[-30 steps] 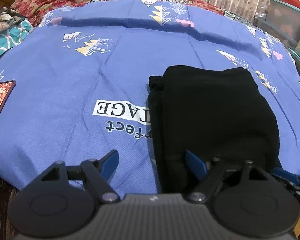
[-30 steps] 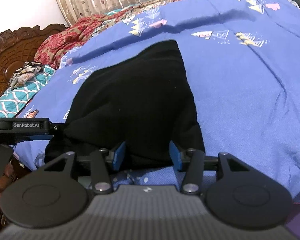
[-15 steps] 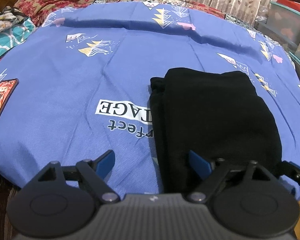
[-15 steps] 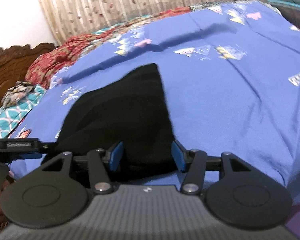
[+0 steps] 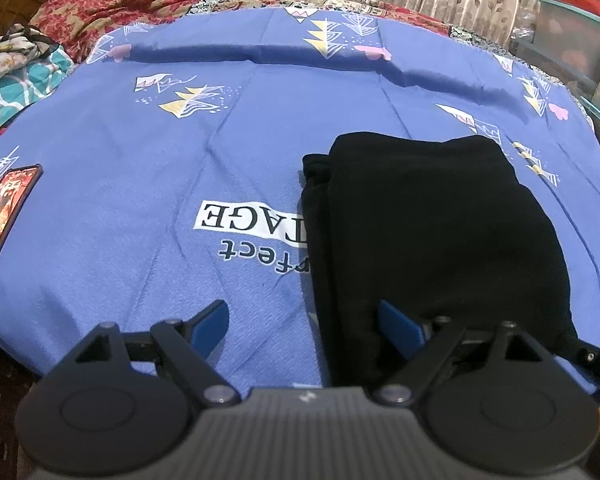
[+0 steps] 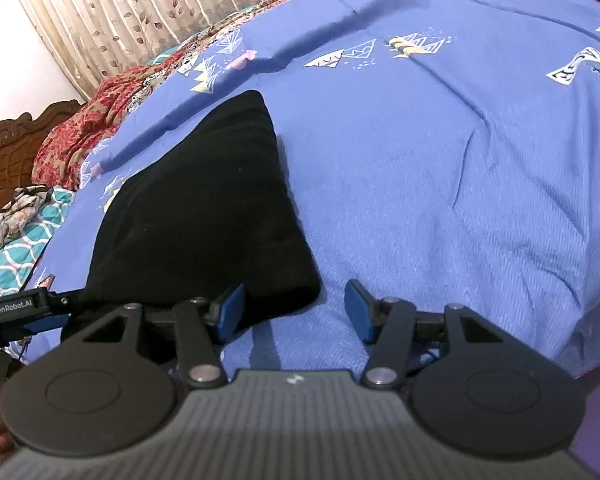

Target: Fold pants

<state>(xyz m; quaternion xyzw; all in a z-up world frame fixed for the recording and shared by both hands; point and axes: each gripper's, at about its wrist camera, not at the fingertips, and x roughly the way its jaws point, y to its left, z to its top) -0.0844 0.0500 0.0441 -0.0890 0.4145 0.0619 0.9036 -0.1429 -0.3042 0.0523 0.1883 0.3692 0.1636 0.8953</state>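
Underneath, blue bedsheet; curtains behind.

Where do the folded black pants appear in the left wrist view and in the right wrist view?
Left wrist view: folded black pants lie right of centre, reaching down to the right blue pad.
Right wrist view: the pants lie left of centre, above the left blue pad.
Shared landmark: the long crease across the blue bedsheet.
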